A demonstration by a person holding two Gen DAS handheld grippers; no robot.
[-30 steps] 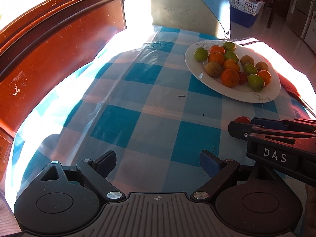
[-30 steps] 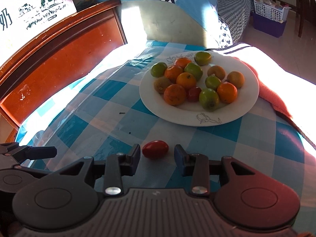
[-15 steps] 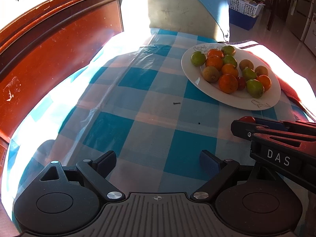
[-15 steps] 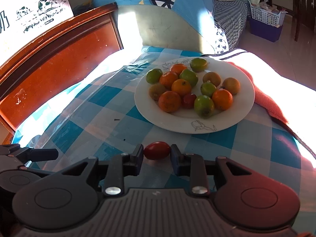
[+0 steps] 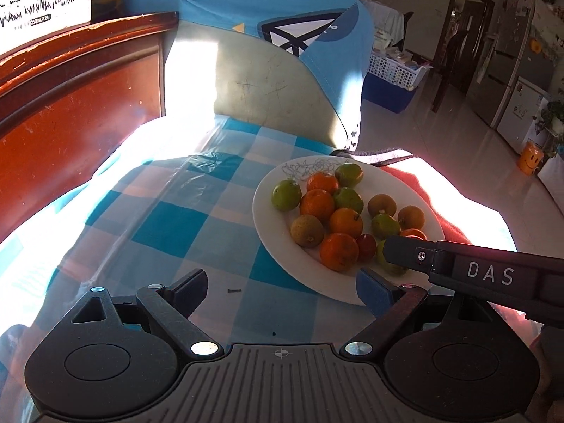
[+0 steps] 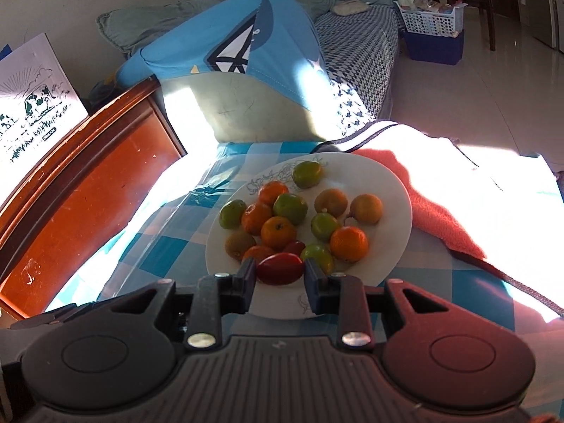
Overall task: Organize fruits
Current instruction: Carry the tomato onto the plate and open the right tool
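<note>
Presently: right gripper (image 6: 280, 275) clamped on red tomato (image 6: 280, 268) above plate (image 6: 394, 190) of fruit, unreleased; left gripper (image 5: 280, 287) open, empty.

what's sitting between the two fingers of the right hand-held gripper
A red tomato, clamped between the right hand-held gripper fingers above the white plate, in the right wrist view.

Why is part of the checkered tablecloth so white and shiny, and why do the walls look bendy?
Left wrist view: strong sunlight washes out the blue-and-white checkered tablecloth along its left edge, and the brown wooden headboard curves because of the fisheye lens. Right wrist view: sun glare bleaches the cloth right of the round white plate, while the near hand-held gripper body sits in shadow.
</note>
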